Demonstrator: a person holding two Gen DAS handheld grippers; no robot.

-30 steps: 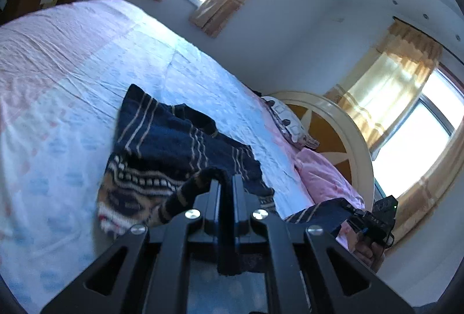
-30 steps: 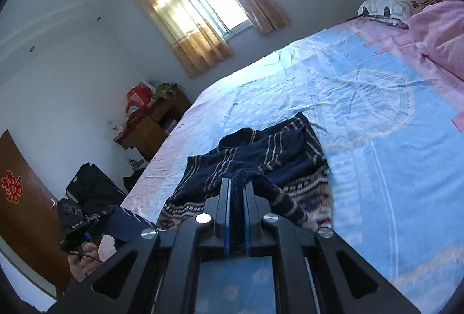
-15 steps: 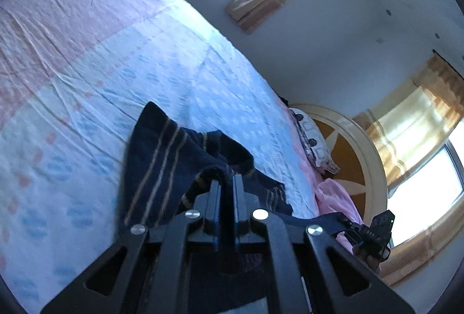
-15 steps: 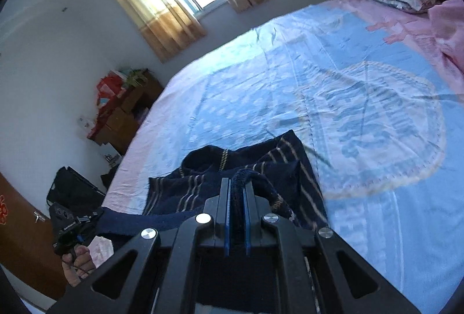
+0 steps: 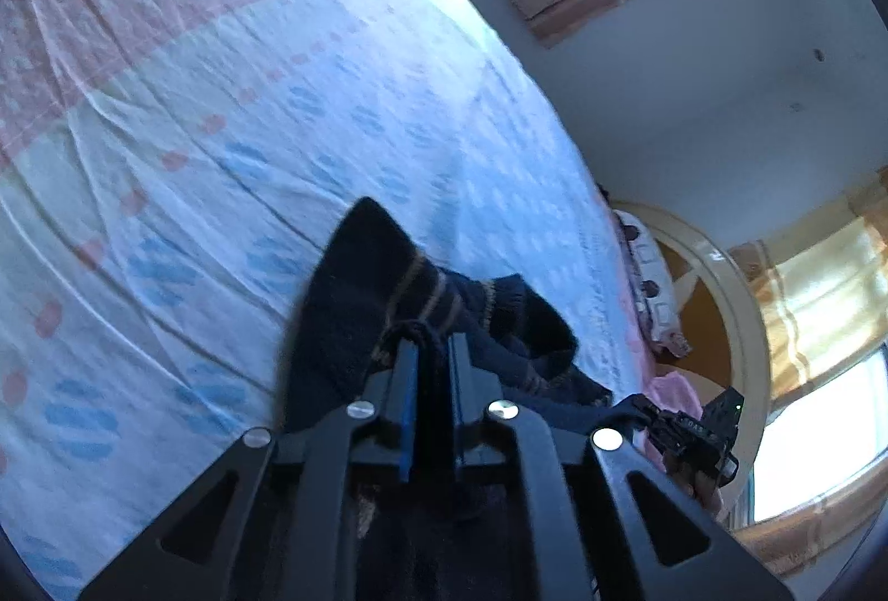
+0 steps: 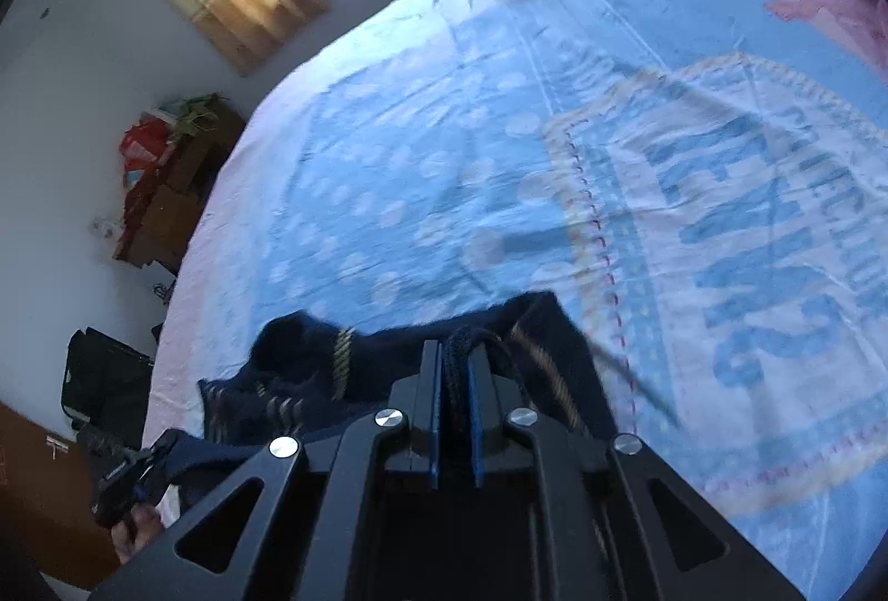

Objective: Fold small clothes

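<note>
so both grippers are carrying the near edge of the dark navy striped sweater [image 5: 383, 301] forward across the bed sheet [image 5: 233, 112], and compared with a second ago way less of the garment is showing ahead of the fingers. The patterned hem band that was lying flat in front back then is gone from view now; in the left wrist view only a pointed dark flap and a bit of striped ribbing are sticking out past the fingertips. I'm reading that as the fold going over: the held edge is travelling onto the rest of the sweater, so the first fold looks close to landing, not finished yet

jaws: the left gripper [image 5: 428, 348] is just starting to ease apart, but a bunch of knit is still sitting pinched between the blue pads, so it's gripping the sweater. Same story for the right gripper [image 6: 456, 357], a rope-like roll of the knit clamped between its pads while they're beginning to part

pose: both hands are tipping down toward the bed more than before, the right one steeper, looking almost straight at the big printed panel [image 6: 749, 223] on the sheet. Each camera is catching the other gripper off at its lower edge, with a stretch of dark cloth running over to it, so the two are holding the same edge side by side, a bit apart. Sweater is lying around mid-bed, well short of the pillow [image 5: 649, 284] by the headboard
</note>
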